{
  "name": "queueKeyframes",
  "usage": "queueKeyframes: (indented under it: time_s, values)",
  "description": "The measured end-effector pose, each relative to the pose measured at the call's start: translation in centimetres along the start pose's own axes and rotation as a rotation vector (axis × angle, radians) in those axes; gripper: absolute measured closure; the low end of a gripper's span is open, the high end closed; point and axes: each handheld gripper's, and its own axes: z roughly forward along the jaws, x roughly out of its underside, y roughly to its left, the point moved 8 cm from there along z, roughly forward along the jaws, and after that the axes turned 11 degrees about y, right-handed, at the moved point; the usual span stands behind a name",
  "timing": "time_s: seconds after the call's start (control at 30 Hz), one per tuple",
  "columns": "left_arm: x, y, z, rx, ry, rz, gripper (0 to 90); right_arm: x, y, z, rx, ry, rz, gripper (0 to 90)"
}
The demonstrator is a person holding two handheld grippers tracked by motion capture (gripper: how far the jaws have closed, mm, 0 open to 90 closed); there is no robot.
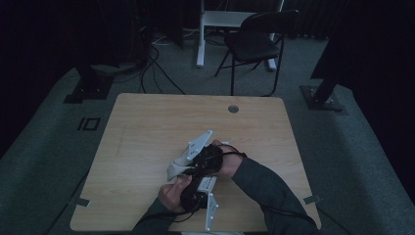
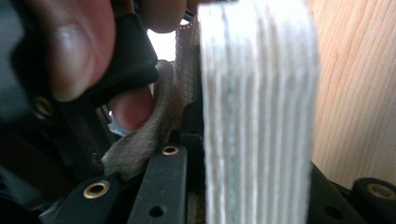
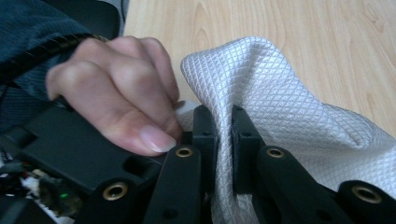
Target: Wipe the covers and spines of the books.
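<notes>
The pale wooden worktop point(image 1: 147, 132) carries both hands near its front edge, a black chair point(image 1: 254, 41) well behind it on the floor. Between the hands, a white quilted cloth point(image 3: 280, 107) is bunched. The right gripper point(image 3: 224, 135) pinches a fold; the left gripper point(image 1: 198, 193), close beside it, is clamped on the cloth too.

**Wooden table, one cloth**

Light wood table point(image 1: 147, 142) with rounded corners, standing on grey carpet point(image 1: 44, 161). Small round grommet point(image 1: 233, 108) set near far edge. White quilted cloth point(image 1: 177, 168) resting on top near middle, partly lifted. Tape tabs at near corners point(image 1: 80, 201). Rest of surface plain grain.
</notes>
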Motion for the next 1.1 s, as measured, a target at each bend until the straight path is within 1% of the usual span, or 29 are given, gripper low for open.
queueKeyframes:
  time_s: [0.03, 0.13, 0.17, 0.2, 0.23, 0.3, 0.33, 0.4, 0.53, 0.57, 0.67, 0.73, 0.77, 0.83, 0.87, 0.93, 0.97, 1.03, 1.1]
  values:
    - [0.0, 0.0, 0.0, -0.002, -0.001, 0.004, 76.5, 0.1, -0.1, 0.0, 0.009, 0.005, 0.003, 83.6]
    - [0.0, -0.1, 0.0, 0.000, -0.006, -0.004, 76.5, 0.3, -0.5, 0.1, 0.023, 0.015, 0.017, 83.6]
    - [0.0, -0.1, 0.0, 0.000, -0.002, 0.004, 76.5, 0.5, -1.1, 0.1, 0.049, 0.031, 0.043, 83.6]
    - [0.0, -0.1, 0.0, 0.000, -0.002, 0.004, 76.5, 0.6, -1.3, 0.1, 0.061, 0.037, 0.052, 83.6]
    - [0.0, -0.1, 0.0, 0.002, 0.000, 0.006, 76.5, 0.6, -1.3, 0.1, 0.061, 0.037, 0.052, 83.6]
    - [0.0, -0.1, 0.0, 0.003, 0.002, 0.005, 76.5, 0.9, -1.7, 0.1, 0.077, 0.045, 0.068, 83.6]
    - [0.0, -0.1, 0.0, 0.005, 0.002, 0.004, 76.5, 1.1, -2.1, 0.1, 0.092, 0.049, 0.084, 83.6]
    - [0.0, -0.1, 0.0, 0.007, 0.000, 0.002, 76.4, 1.2, -2.3, 0.1, 0.100, 0.051, 0.089, 83.6]
    - [0.0, -0.1, 0.0, 0.009, -0.001, 0.001, 76.4, 1.7, -3.3, -0.1, 0.124, 0.053, 0.123, 83.6]
    - [0.0, -0.1, 0.0, 0.009, 0.000, 0.001, 76.4, 2.0, -3.7, -0.2, 0.136, 0.053, 0.138, 83.6]
    - [0.1, -0.1, 0.0, 0.010, -0.002, -0.006, 76.4, 2.2, -4.1, -0.4, 0.139, 0.037, 0.151, 83.6]
    - [0.1, -0.1, 0.0, 0.010, 0.000, -0.009, 76.3, 2.6, -4.6, -0.7, 0.145, 0.015, 0.172, 83.5]
    - [0.1, -0.1, 0.0, 0.010, -0.001, -0.011, 76.3, 2.6, -4.6, -0.7, 0.145, 0.015, 0.172, 83.5]
    - [0.1, 0.0, 0.0, 0.009, 0.004, -0.004, 76.3, 2.9, -4.9, -0.9, 0.152, 0.000, 0.188, 83.6]
    - [0.2, 0.0, 0.0, 0.009, 0.005, -0.006, 76.3, 3.1, -5.2, -1.2, 0.162, -0.005, 0.197, 83.6]
    - [0.2, 0.0, 0.1, 0.007, 0.002, -0.014, 76.3, 3.2, -5.4, -1.3, 0.170, -0.010, 0.198, 83.6]
    - [0.2, 0.0, 0.1, 0.009, 0.001, -0.016, 76.3, 3.4, -5.6, -1.6, 0.180, -0.016, 0.209, 83.6]
    - [0.2, 0.1, 0.1, 0.007, 0.000, -0.018, 76.2, 3.5, -5.7, -1.8, 0.185, -0.025, 0.215, 83.6]
    - [0.3, 0.1, 0.1, 0.006, 0.002, -0.017, 76.3, 3.7, -5.9, -2.1, 0.202, -0.028, 0.222, 83.6]
